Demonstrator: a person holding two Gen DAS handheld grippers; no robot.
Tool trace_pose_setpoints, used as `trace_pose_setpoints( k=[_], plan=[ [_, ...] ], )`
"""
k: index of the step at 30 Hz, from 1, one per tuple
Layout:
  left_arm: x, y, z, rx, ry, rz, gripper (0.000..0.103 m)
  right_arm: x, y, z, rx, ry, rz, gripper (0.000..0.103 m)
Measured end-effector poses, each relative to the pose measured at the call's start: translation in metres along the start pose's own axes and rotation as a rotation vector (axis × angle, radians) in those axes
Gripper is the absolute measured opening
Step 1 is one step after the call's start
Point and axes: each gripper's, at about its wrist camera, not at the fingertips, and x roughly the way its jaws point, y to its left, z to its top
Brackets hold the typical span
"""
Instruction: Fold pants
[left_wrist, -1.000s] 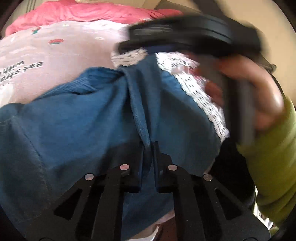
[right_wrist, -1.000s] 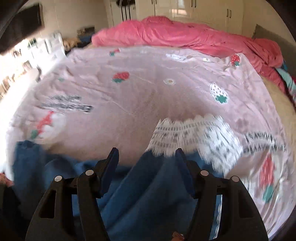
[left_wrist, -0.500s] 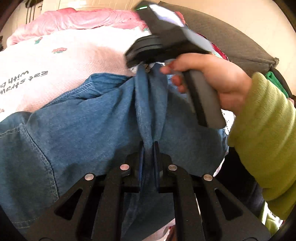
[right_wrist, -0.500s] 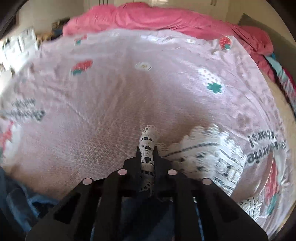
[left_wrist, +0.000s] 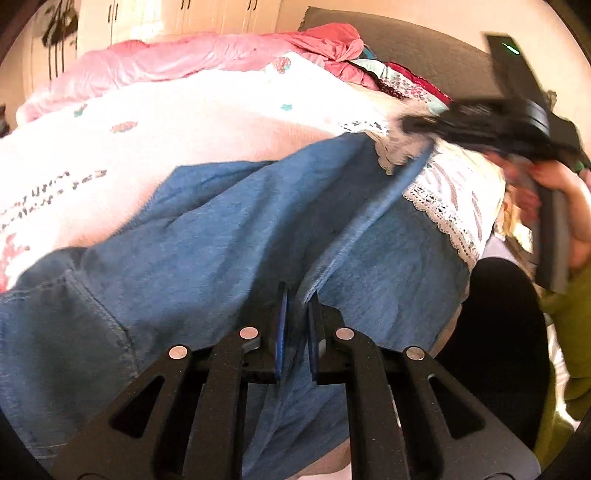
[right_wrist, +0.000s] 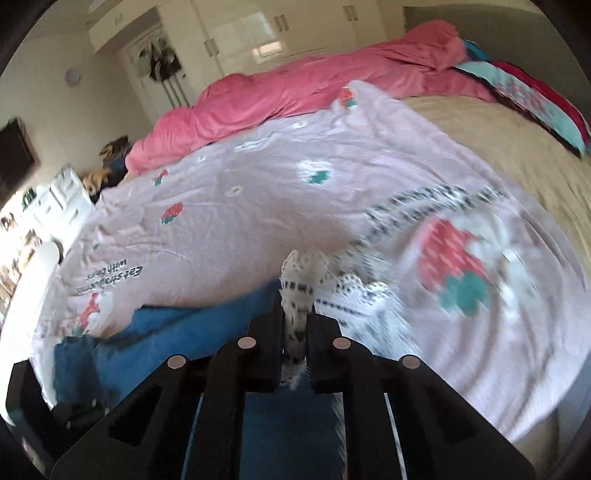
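Observation:
The blue denim pants (left_wrist: 229, 236) with a white lace hem (left_wrist: 450, 206) lie stretched over the pink strawberry-print blanket (left_wrist: 192, 122). My left gripper (left_wrist: 295, 306) is shut on a fold of the denim near the waist end. My right gripper (right_wrist: 298, 321) is shut on the lace hem (right_wrist: 301, 284); the denim (right_wrist: 177, 325) trails to the left below it. In the left wrist view the right gripper (left_wrist: 417, 127) holds the hem at the upper right, with the fabric pulled taut between the two.
A pink duvet (right_wrist: 295, 92) is bunched along the far side of the bed. Patterned pillows (right_wrist: 524, 92) lie at the far right on a beige sheet (right_wrist: 509, 147). White shelves (right_wrist: 55, 199) stand to the left, closets (right_wrist: 258, 37) behind.
My right gripper closed on the lace hem and has pulled it away to the right, stretching the pant leg out. My left gripper has stayed shut on the denim.

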Motion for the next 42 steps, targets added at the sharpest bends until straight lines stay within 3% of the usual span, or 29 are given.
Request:
trace_pose_setpoints(
  k=[4,10,13,15,17,19,27,31,38,41,42],
  plan=[
    [-0.006,0.001,-0.003,0.033,-0.011,0.007,0.004,-0.024,-0.033,-0.035,0.121,0.039,0.045,0.009],
    [-0.006,-0.012,-0.004,0.106,-0.001,0.012,0.006,-0.027,-0.068,-0.075,0.263,0.114,0.117,0.013],
    [-0.002,-0.019,-0.003,0.136,0.003,0.024,0.006,-0.034,-0.072,-0.078,0.285,0.097,0.146,0.024],
    [0.002,-0.021,-0.003,0.134,0.015,0.023,0.004,-0.037,-0.075,-0.077,0.301,0.084,0.153,0.026],
    [0.006,-0.023,-0.004,0.135,0.027,0.026,0.001,-0.034,-0.08,-0.074,0.321,0.088,0.162,0.026],
    [0.008,-0.023,-0.005,0.132,0.029,0.025,0.0,-0.029,-0.082,-0.075,0.313,0.104,0.147,0.015],
    [-0.037,-0.027,-0.004,0.103,-0.045,-0.062,0.0,-0.043,-0.085,-0.078,0.309,0.102,0.188,0.015],
    [-0.039,-0.034,-0.015,0.12,-0.013,-0.074,0.0,-0.047,-0.082,-0.081,0.259,0.134,0.158,0.015],
    [-0.024,-0.034,-0.026,0.123,0.06,-0.066,0.002,-0.035,-0.092,-0.099,0.287,0.202,0.131,0.015],
    [-0.012,-0.03,-0.032,0.122,0.104,-0.051,0.003,-0.033,-0.096,-0.101,0.28,0.209,0.081,0.024],
    [-0.008,-0.029,-0.035,0.114,0.116,-0.051,0.003,-0.036,-0.099,-0.101,0.284,0.205,0.055,0.032]
  ],
)
